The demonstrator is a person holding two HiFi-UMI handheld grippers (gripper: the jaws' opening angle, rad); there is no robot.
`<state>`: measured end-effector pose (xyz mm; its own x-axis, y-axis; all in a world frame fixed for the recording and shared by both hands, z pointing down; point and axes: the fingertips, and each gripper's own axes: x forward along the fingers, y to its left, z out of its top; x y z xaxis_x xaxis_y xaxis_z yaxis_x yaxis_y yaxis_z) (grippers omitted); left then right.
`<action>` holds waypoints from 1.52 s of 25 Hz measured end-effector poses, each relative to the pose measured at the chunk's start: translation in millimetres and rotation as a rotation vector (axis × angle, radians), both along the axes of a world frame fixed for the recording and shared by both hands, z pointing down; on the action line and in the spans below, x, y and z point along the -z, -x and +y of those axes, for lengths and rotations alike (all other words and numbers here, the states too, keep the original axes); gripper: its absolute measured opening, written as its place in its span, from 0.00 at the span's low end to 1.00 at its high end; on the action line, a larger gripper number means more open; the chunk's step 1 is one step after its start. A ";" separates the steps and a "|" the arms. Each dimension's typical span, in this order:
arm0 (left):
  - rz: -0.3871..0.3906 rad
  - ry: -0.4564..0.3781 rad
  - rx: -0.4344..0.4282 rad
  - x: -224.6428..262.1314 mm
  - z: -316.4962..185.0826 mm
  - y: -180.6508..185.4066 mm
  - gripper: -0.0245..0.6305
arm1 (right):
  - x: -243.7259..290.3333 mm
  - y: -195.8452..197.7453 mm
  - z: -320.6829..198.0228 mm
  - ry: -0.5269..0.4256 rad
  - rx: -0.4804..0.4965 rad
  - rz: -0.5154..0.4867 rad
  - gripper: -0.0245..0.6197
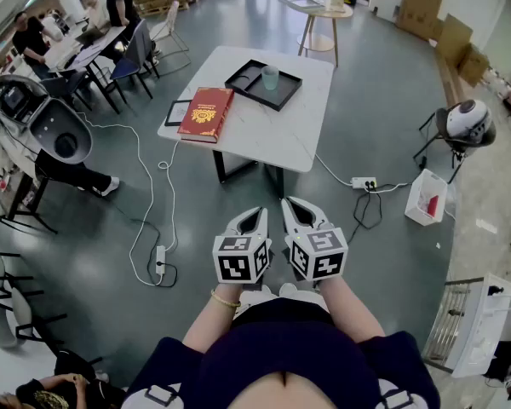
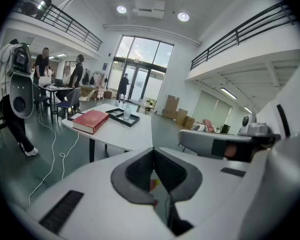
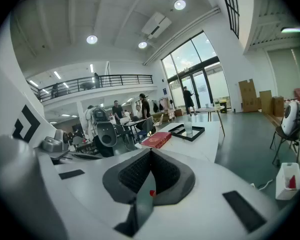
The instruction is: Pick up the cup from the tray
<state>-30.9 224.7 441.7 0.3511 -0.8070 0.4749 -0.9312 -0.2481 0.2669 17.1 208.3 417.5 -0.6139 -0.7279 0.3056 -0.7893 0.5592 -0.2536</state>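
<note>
Head view: left gripper (image 1: pixel 257 214) and right gripper (image 1: pixel 289 204), both closed empty, over open floor (image 1: pixel 383 118) before the table (image 1: pixel 281 135) edge

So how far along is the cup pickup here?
Nothing is done yet: the cup stands in the tray on the table. In hand: nothing; the left gripper and right gripper are shut, empty and well short of the table. Left: approach, open, grasp, lift.

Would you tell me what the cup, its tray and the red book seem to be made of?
Cup: pale and see-through, so clear plastic or glass; too small to tell which.
Tray: probably matte black plastic, dull with a raised rim.
Book: likely a hardcover, thick, with a stiff-looking red cover and gold print.
</note>
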 end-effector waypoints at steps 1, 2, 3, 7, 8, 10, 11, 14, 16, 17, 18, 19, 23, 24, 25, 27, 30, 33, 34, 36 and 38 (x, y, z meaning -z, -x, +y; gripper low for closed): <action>-0.001 0.000 0.002 0.8 -1.6 0.1 0.05 | 0.7 -0.5 -1.2 0.003 0.000 -0.006 0.05; -0.003 0.000 0.003 1.5 -3.1 0.2 0.05 | 1.3 -1.2 -2.3 0.005 0.000 -0.009 0.05; -0.005 0.000 0.003 2.0 -4.2 0.1 0.05 | 1.7 -1.9 -3.2 0.004 -0.001 -0.008 0.05; -0.011 0.003 -0.002 1.1 -6.0 0.9 0.05 | 1.5 -2.2 -4.5 -0.012 0.000 0.000 0.05; -0.012 0.004 -0.003 0.7 -6.3 1.5 0.05 | 1.2 -0.9 -4.5 -0.014 0.005 -0.008 0.05; -0.016 0.002 -0.003 1.3 -6.8 2.6 0.05 | 0.1 1.8 -4.5 -0.011 0.017 -0.020 0.05; -0.018 -0.001 -0.003 2.1 -7.3 3.3 0.05 | -0.5 2.9 -4.6 -0.008 0.021 -0.020 0.05; -0.028 -0.006 -0.008 2.9 -8.5 6.3 0.05 | -2.1 5.4 -6.0 -0.009 0.015 -0.005 0.05; -0.032 -0.004 -0.013 2.1 -8.2 8.6 0.05 | -2.3 7.0 -6.9 -0.013 0.004 0.006 0.05; -0.031 -0.001 -0.015 1.6 -7.9 10.1 0.05 | -2.2 8.2 -7.2 -0.015 -0.001 0.011 0.05; -0.029 0.002 -0.017 1.2 -7.5 11.9 0.05 | -1.8 9.6 -7.5 -0.017 -0.005 0.014 0.05; -0.027 0.004 -0.017 0.8 -7.2 14.0 0.05 | -1.4 11.5 -7.7 -0.020 -0.008 0.015 0.05; -0.028 0.006 -0.025 -0.9 -6.8 24.5 0.05 | -2.4 22.4 -7.5 -0.005 -0.014 -0.003 0.05; -0.029 0.004 -0.028 -1.5 -6.9 27.1 0.05 | -3.8 25.4 -7.3 0.005 -0.013 -0.010 0.05; -0.031 0.003 -0.031 -2.3 -6.7 29.5 0.05 | -5.3 28.3 -6.7 0.013 -0.011 -0.015 0.05; -0.042 0.004 -0.037 -5.5 -5.9 34.2 0.05 | -8.3 34.0 -4.1 0.020 -0.002 -0.016 0.05; -0.043 0.000 -0.031 -9.4 -5.8 43.0 0.05 | -11.2 42.7 -0.1 0.009 0.003 0.001 0.05; -0.033 -0.019 -0.022 -10.2 -7.5 50.4 0.05 | -13.7 50.0 1.4 -0.005 0.006 0.028 0.05; -0.031 -0.020 -0.023 -10.9 -7.7 52.0 0.05 | -14.9 52.1 1.8 -0.007 0.007 0.036 0.05; -0.017 -0.016 -0.031 -12.4 -7.7 53.9 0.05 | -17.0 56.1 2.7 -0.006 0.010 0.044 0.05; 0.001 -0.008 -0.046 -13.8 -7.7 54.5 0.05 | -18.7 59.6 3.4 -0.001 0.011 0.042 0.05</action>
